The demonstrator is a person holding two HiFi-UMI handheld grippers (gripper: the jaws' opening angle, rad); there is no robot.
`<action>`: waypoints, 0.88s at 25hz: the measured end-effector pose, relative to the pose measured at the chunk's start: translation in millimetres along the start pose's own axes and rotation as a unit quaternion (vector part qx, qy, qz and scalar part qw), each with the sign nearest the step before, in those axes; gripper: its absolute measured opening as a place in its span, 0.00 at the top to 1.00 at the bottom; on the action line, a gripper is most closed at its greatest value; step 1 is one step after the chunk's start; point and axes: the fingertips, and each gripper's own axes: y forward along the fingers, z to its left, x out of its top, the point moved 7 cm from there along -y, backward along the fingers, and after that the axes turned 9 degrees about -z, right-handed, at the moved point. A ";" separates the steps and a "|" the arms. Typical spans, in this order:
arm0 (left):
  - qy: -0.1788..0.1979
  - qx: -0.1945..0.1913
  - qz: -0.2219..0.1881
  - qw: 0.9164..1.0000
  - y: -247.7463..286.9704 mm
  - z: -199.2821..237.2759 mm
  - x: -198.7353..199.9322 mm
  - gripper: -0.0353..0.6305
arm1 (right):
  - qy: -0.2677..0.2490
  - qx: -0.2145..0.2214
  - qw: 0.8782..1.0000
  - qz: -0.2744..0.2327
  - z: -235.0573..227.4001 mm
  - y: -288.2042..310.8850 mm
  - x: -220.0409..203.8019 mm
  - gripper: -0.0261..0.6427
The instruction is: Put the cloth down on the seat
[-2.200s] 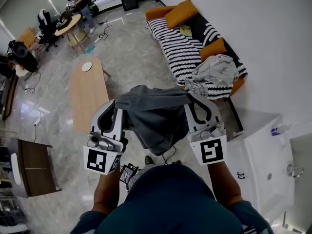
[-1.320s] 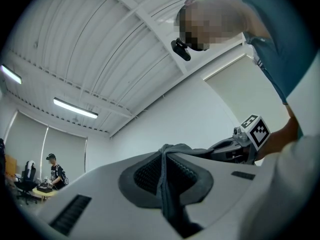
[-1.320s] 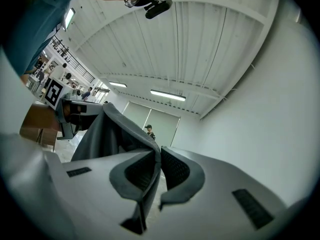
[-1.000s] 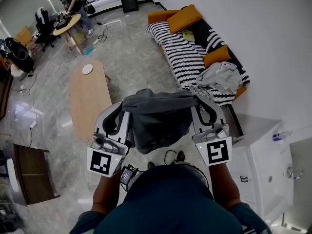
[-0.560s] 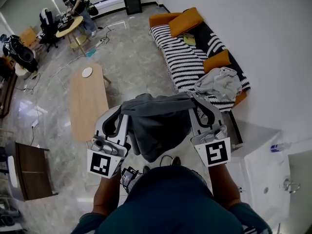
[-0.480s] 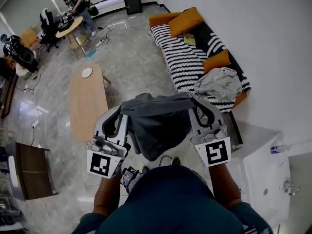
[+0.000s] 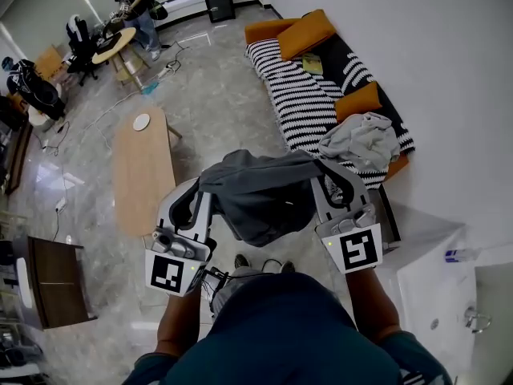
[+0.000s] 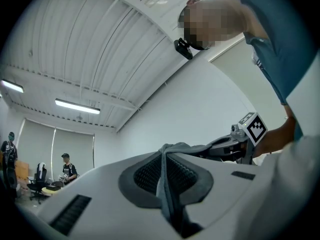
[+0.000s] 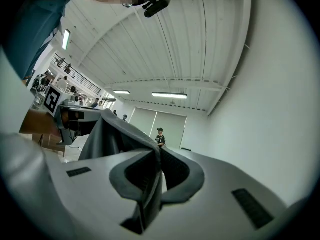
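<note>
A: We start at the left gripper point(image 8: 165, 171). Its jaws are pressed together on a fold of the grey cloth point(image 7: 258, 197), which runs up between the dark pads.

B: We note the same at the right gripper point(image 9: 151, 170). Its jaws are clamped on another edge of the cloth. The fabric is pinched between the pads and rises away toward the left gripper.

A: In the head view we hold the two grippers side by side in front of the body. The top edge of the cloth spans from one to the other. The rest hangs in a loose bunch between them, in the air above the glossy floor point(image 7: 216, 95).

B: So the cloth is not on the seat. The striped sofa point(image 7: 298, 95) stands ahead and to the right, against the white wall point(image 7: 449, 70), apart from the cloth.

A: On the sofa we record an orange cushion point(image 7: 303, 32) at the far end and a pale garment point(image 7: 362, 141) heaped at the near end.

B: To the left, a long wooden table point(image 7: 143, 175) stands on the floor with a small white disc point(image 7: 141, 122) near its far end. Farther back, a person point(image 7: 133, 2) stands at a small round table point(image 7: 111, 45).
</note>
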 end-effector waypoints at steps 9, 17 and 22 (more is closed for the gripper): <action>-0.014 -0.033 -0.038 0.999 28.1 52.8 -13.4 0.91 | -0.006 -0.030 0.999 0.016 3.7 46.6 -8.6 0.91; -0.026 -0.058 -0.015 0.998 18.7 120.8 -33.9 0.91 | -0.024 -0.055 0.998 0.020 35.8 103.3 -9.5 0.91; -0.035 -0.068 -0.021 0.997 14.8 148.9 -45.8 0.91 | -0.032 -0.066 0.997 0.024 51.9 125.5 -13.0 0.91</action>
